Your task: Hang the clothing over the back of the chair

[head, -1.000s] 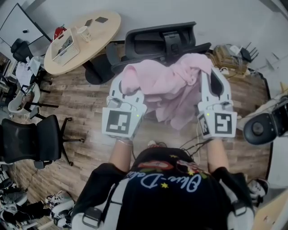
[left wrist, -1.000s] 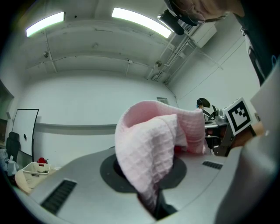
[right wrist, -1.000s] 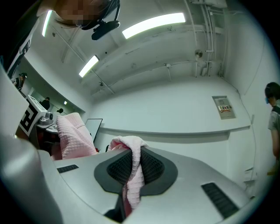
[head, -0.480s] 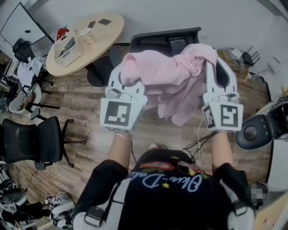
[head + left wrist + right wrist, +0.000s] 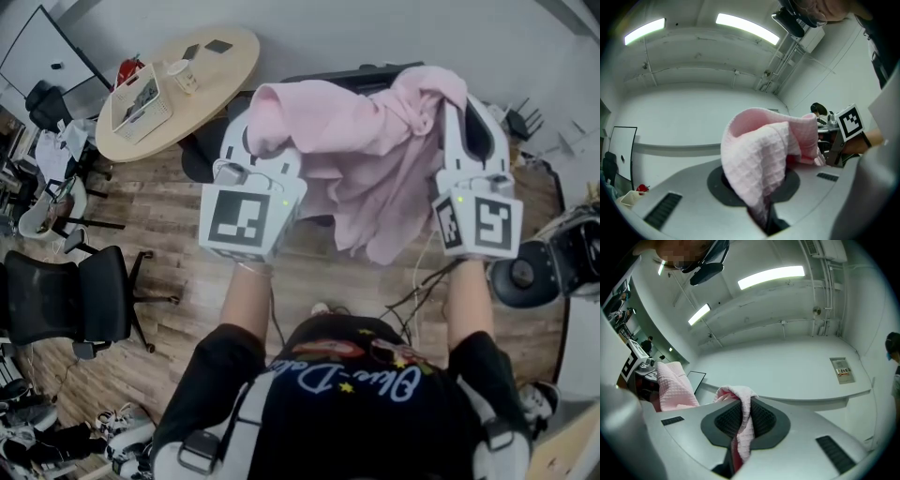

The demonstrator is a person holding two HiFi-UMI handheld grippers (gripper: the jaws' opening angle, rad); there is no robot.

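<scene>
Between left gripper (image 5: 251, 150) and right gripper (image 5: 466, 112): pink clothing (image 5: 366, 155) stretched, pinched by both.

Head cam steep down — claw cams up, sharing cloth (image 5: 375, 159).

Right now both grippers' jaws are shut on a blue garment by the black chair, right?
The garment is pink, not blue, as the head view shows. The left gripper and right gripper both have jaws shut on it by the black chair.
</scene>
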